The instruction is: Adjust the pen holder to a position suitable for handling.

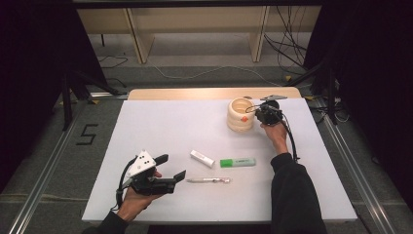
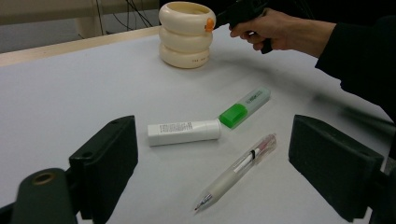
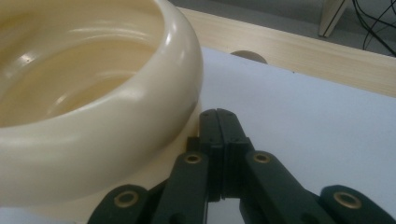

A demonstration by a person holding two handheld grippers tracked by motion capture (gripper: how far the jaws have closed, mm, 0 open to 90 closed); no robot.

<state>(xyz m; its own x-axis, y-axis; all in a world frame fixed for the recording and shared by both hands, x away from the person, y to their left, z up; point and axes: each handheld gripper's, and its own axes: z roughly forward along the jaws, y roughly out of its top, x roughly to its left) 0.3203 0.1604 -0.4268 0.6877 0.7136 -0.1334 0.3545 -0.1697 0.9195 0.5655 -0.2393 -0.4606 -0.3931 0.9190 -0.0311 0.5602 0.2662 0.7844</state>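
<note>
Nearest the high camera are the person's forearms. The left gripper [image 1: 168,167] rests low at the near left of the white surface [image 1: 160,122], jaws spread wide and pointing right toward a pen [image 1: 209,180]. Past the pen lie a white tube [image 1: 201,158] and a green highlighter [image 1: 237,162]. At the far right, the right gripper [image 1: 255,113] sits against the right side of a cream ringed holder [image 1: 240,115], with a small orange thing [image 1: 244,119] at the holder's side just by its tip.

In the left gripper view, the two black jaws stand well apart at the near corners, nothing between them. The pen [image 2: 238,170] lies diagonally in the gap, tip nearest; the tube [image 2: 183,132] and highlighter [image 2: 244,107] sit just beyond, their ends almost touching. The holder [image 2: 185,34] stands far back, and the orange thing [image 2: 209,24] is at its upper rim beside the right hand [image 2: 275,30].

In the right gripper view, the jaws are pressed together, empty, just right of and below the holder's [image 3: 93,102] rounded rim.

The step looks like working at the holder. To do it well, I would lift the tip above the rim, part the jaws, and avoid nudging the holder sideways.
</note>
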